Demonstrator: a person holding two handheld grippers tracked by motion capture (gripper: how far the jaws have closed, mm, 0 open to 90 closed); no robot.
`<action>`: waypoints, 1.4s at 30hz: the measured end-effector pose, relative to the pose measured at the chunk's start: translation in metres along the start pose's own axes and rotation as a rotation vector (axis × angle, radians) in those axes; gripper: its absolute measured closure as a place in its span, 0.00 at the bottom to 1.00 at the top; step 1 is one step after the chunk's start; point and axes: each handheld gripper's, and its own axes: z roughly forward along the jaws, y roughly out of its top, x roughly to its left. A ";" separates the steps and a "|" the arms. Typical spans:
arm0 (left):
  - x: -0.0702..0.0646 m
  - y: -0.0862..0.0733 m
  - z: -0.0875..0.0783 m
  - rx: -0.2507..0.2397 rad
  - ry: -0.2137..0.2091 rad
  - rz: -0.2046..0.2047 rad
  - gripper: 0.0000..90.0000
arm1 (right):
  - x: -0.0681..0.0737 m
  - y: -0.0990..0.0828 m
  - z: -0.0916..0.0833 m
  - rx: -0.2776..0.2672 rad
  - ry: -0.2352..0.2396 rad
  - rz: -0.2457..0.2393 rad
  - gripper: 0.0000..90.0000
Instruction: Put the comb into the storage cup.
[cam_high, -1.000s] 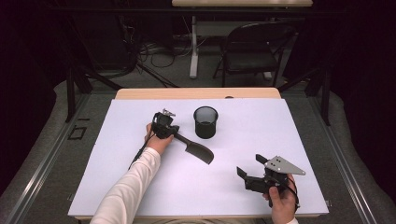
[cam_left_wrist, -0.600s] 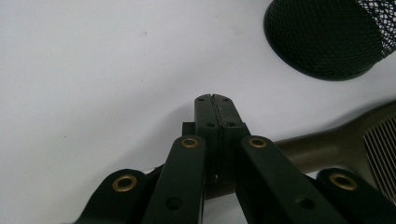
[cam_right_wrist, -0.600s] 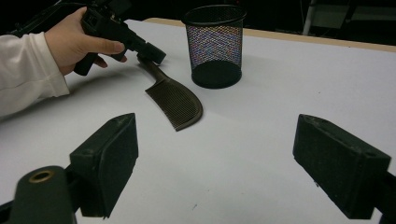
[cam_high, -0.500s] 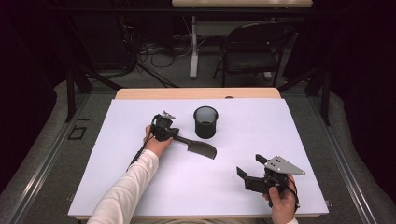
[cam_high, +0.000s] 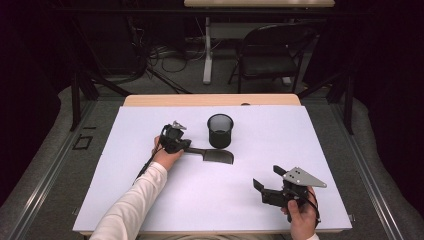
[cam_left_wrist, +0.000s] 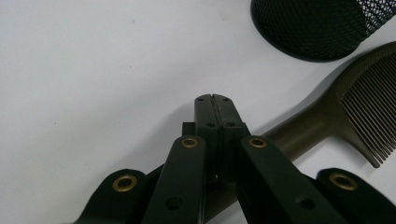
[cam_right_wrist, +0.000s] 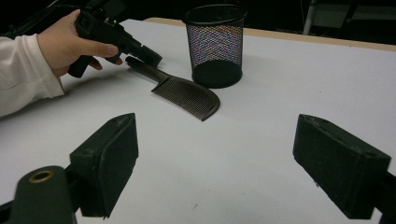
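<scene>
A dark comb (cam_high: 217, 156) lies flat on the white table cover, just in front of a black mesh cup (cam_high: 220, 131). My left gripper (cam_high: 189, 146) is shut, its jaws pressed together with nothing between the tips (cam_left_wrist: 215, 98). The comb's handle (cam_left_wrist: 299, 128) runs beneath those jaws toward the teeth; I cannot tell whether they touch. In the right gripper view the left gripper (cam_right_wrist: 152, 56) lies over the handle end of the comb (cam_right_wrist: 187, 95), beside the cup (cam_right_wrist: 215, 42). My right gripper (cam_high: 267, 176) is open and holds nothing (cam_right_wrist: 219, 154), near the table's front right.
The white cover (cam_high: 150, 200) spans the tabletop, with a wooden strip (cam_high: 210, 100) along the far edge. A dark chair (cam_high: 270, 50) and cables stand on the floor beyond the table.
The comb has swung from slanting down-right to lying nearly level, and its head has shifted right. The left gripper moved slightly with it. The right gripper stayed put.
</scene>
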 end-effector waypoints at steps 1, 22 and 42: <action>0.000 0.000 0.000 0.000 0.000 -0.001 1.00 | 0.000 0.000 0.000 -0.001 0.002 0.001 0.16; -0.006 -0.005 -0.003 -0.002 -0.027 0.031 1.00 | 0.000 0.000 0.000 -0.004 0.002 0.000 0.16; -0.024 -0.020 -0.019 0.013 -0.046 0.118 1.00 | 0.000 0.000 0.001 -0.004 0.002 0.003 0.16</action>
